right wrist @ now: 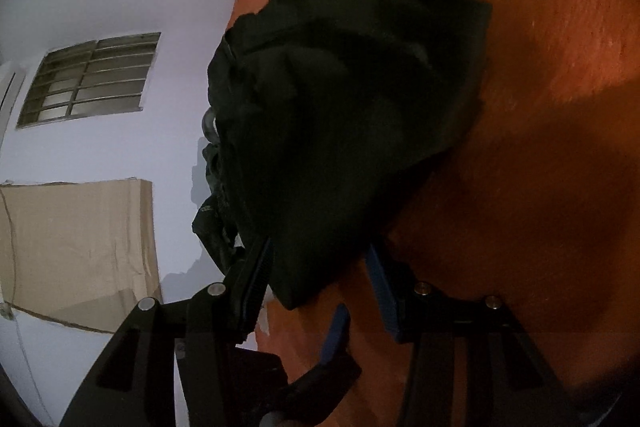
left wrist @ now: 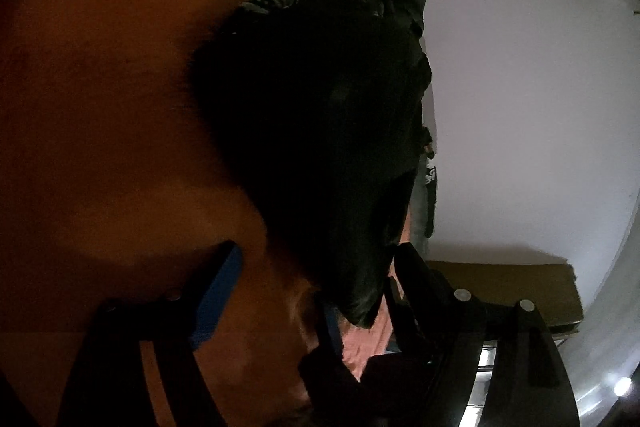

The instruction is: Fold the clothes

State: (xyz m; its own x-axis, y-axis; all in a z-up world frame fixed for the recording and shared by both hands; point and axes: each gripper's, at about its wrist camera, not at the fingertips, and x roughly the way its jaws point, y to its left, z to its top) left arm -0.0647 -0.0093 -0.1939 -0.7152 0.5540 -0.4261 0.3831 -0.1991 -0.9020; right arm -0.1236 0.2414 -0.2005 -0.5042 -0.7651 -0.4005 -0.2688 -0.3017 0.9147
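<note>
Left-wrist view, left to right: the orange-brown fabric-covered surface (left wrist: 100, 87), probably a bed or cushion, carries the black, soft cloth garment (left wrist: 312, 131), which lies bunched in a rough wedge with a patterned black-and-white edge at its far side; beyond it stand the pale wall (left wrist: 520, 107) and a flat sheet of brown cardboard (left wrist: 500, 287). The left claw (left wrist: 304, 291) stands wide open, its blue-padded fingers (left wrist: 218, 291) apart, the garment's near corner lying between them with no pad seen pressing on it. Right-wrist view, left to right: a barred window (right wrist: 92, 79), the cardboard, then the same garment (right wrist: 344, 131) heaped at the surface's edge. The right claw (right wrist: 320, 279) is about half open, with the garment's lower corner between its pads; the pictures do not settle whether it grips. The left claw's blue finger also shows at the bottom. Progress, as judged: the garment appears gathered into a compact but uneven bundle, not a flat, squared fold; smoothing, aligning edges and the final folds seemingly remain.
</note>
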